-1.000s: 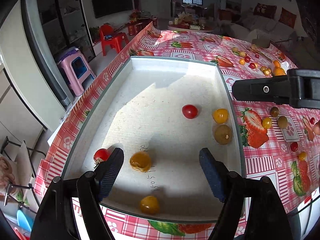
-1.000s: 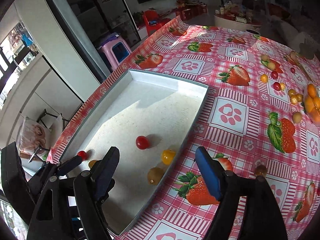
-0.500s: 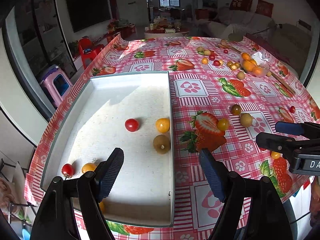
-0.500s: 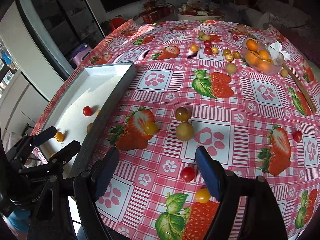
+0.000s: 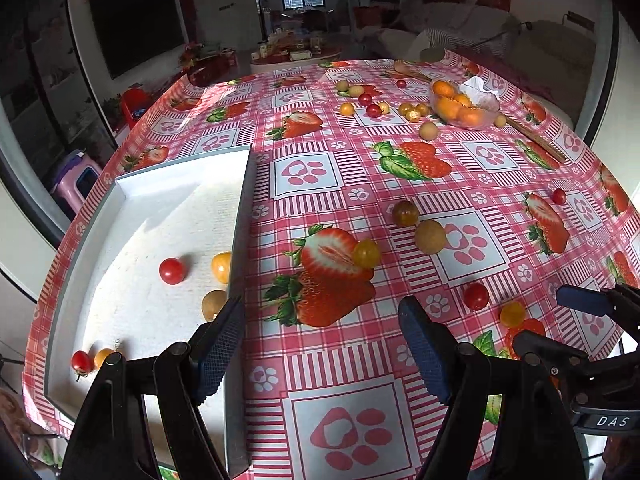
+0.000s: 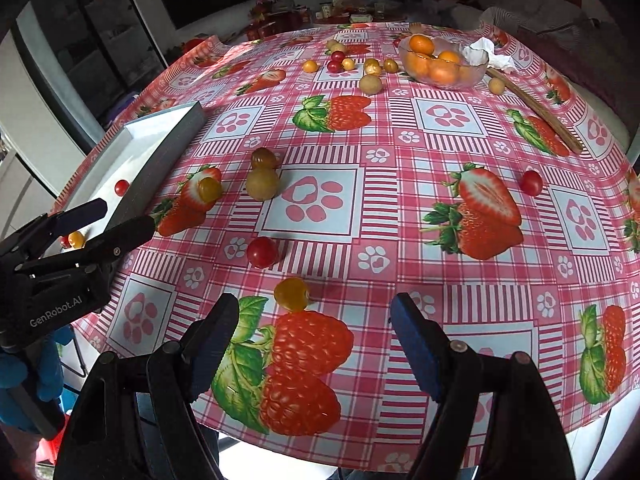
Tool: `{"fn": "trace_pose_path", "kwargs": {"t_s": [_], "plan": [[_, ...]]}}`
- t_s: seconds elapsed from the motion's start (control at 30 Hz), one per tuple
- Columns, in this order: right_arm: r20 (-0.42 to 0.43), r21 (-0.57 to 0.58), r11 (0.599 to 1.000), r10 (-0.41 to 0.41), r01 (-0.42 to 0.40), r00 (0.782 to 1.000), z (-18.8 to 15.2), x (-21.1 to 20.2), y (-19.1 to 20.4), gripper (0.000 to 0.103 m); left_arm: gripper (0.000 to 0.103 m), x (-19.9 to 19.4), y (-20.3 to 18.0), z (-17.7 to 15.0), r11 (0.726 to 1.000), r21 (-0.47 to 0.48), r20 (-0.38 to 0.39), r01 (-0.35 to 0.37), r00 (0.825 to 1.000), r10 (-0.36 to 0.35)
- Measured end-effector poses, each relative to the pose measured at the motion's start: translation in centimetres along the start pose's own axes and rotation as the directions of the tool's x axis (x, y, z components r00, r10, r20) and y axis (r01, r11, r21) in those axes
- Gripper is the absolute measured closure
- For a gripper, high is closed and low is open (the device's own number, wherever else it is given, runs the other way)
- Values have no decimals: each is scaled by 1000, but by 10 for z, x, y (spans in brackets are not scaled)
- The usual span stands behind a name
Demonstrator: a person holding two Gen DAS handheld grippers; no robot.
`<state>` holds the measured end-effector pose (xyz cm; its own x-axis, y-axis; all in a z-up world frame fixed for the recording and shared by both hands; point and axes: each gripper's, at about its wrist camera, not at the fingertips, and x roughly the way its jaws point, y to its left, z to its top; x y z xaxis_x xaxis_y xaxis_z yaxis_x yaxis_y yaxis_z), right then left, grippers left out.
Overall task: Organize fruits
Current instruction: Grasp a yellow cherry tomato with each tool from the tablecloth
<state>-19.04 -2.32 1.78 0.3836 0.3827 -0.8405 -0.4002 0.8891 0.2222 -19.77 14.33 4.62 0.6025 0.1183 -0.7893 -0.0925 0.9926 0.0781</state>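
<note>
Loose fruit nearest: a small yellow cherry tomato [image 6: 292, 294] lies on the desk just ahead of the right tool [image 6: 314, 344], nearer its left finger; a small red cherry tomato [image 6: 262, 252] sits just beyond it.
Further loose fruit: a round tan longan [image 6: 262, 184] touches a brownish fruit [image 6: 264, 158] behind it; another yellow tomato [image 6: 209, 188] lies near the tray wall; a lone red tomato [image 6: 531, 183] lies well apart to the right.
Tray: a white rectangular tray with grey walls [image 5: 242, 216] stands at the desk's left edge, holding a red tomato [image 5: 172, 271], a yellow tomato [image 5: 221, 267], a tan longan [image 5: 214, 304], plus a red and a yellow one in its near corner.
Right tool: jaws spread wide, nothing between them.
Left tool [image 5: 320, 350]: jaws wide apart and empty, straddling the tray's right wall.
Far side: a clear glass bowl of oranges [image 6: 442, 64], a crumpled white tissue [image 6: 486, 52], a scatter of small fruit, a long brown stick [image 6: 536, 110].
Desk: red checked cloth with strawberry and paw prints [image 6: 448, 120].
</note>
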Motion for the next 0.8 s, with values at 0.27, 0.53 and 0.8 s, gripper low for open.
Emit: {"fn": "trace_pose_path", "kwargs": {"t_s": [0.27, 0.53, 0.8], "plan": [[1, -11, 1000, -8, 8, 1000, -9, 6, 3, 22, 24, 23, -13, 11, 1000, -16, -35, 13, 999, -13], [29, -66, 997, -48, 50, 998, -8, 13, 16, 22, 24, 53, -17, 20, 999, -39, -80, 21, 996, -24], [43, -121, 988, -89, 94, 995, -9, 16, 27, 23, 42, 62, -22, 26, 998, -35, -81, 55, 995, -58]]}}
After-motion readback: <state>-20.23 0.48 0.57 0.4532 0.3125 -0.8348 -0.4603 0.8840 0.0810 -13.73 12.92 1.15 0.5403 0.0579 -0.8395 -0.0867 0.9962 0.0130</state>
